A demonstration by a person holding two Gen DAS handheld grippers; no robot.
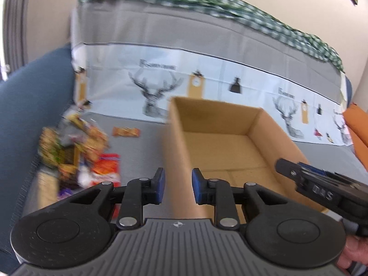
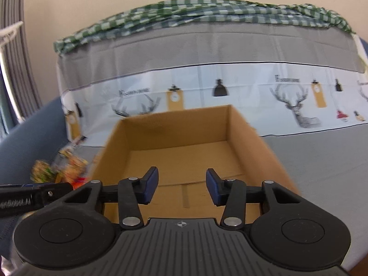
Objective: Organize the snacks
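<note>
Lying in a blurred, colourful heap (image 1: 76, 154) beside the cardboard box (image 1: 260, 124); both jaws released, empty.

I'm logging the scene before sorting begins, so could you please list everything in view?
cardboard box: one, brown, open and empty, on the grey cover, straight ahead of both cameras.
snack pile: many packets, count unclear through blur, orange, yellow, green, left of the box.
orange snack bar: one, apart from the pile, between it and the box.
grey cover: one, deer-print band, draped over a blue sofa.
checked cloth: one, green and white, along the sofa's top.
orange cushion: one, far right.
left hand-held gripper: black, blue pads, open, nothing between.
right hand-held gripper: same, open, empty.
</note>
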